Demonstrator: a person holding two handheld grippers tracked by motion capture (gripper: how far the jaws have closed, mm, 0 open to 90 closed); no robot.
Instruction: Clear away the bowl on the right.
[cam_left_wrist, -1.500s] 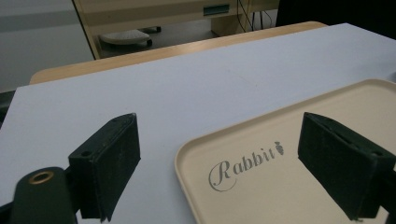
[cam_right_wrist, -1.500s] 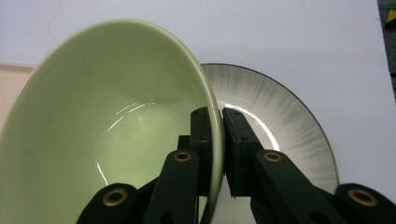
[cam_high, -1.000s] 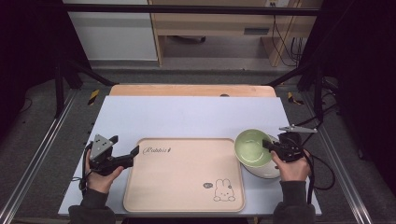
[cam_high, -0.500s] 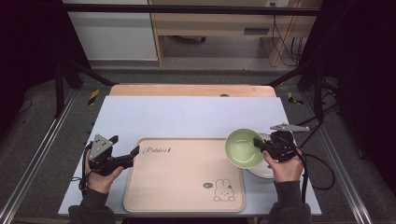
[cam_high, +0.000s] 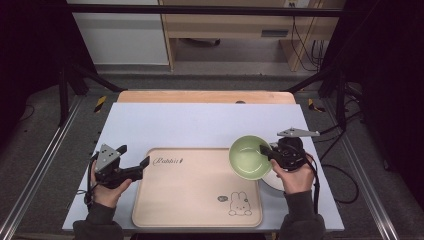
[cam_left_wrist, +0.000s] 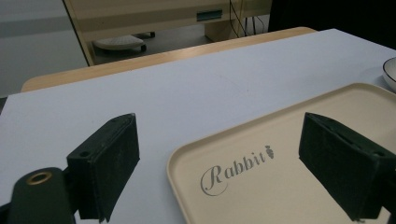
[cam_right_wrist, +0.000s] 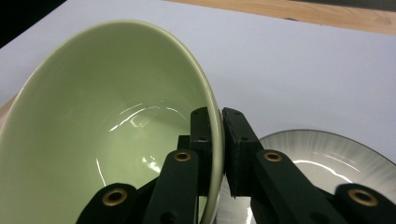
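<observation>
Glazed green, smooth and shiny: the bowl (cam_high: 248, 157) you are carrying is looking like ceramic, so you are dealing with something stiff, fairly weighty for a one-sided grip, slick at the surface and quick to chip if it is knocking into anything. Your right gripper (cam_high: 265, 150) is pinching it by the rim on its right side, one jaw inside the wall and one outside, pressed together on that thin edge, as the right gripper view is showing on the bowl's lip (cam_right_wrist: 212, 116). That rim is the only place to take it, and you are judging it well, but with all the weight hanging left of the pinch the bowl is likely wanting to tip, so a firm squeeze and a slow wrist are looking wise.

Right now the bowl is hanging tilted over the right edge of the beige tray (cam_high: 190, 200), just left of the white plate (cam_high: 274, 181) sitting on the pale blue table (cam_high: 200, 125). Your left gripper (cam_high: 142, 164) is waiting at the tray's near left corner with its jaws spread wide and nothing between them.

Against a second ago, the bowl is now sitting further left and is off the plate, uncovering more of it, while your right hand is trailing it leftwards. The left gripper and the tray are lying just as they were
</observation>
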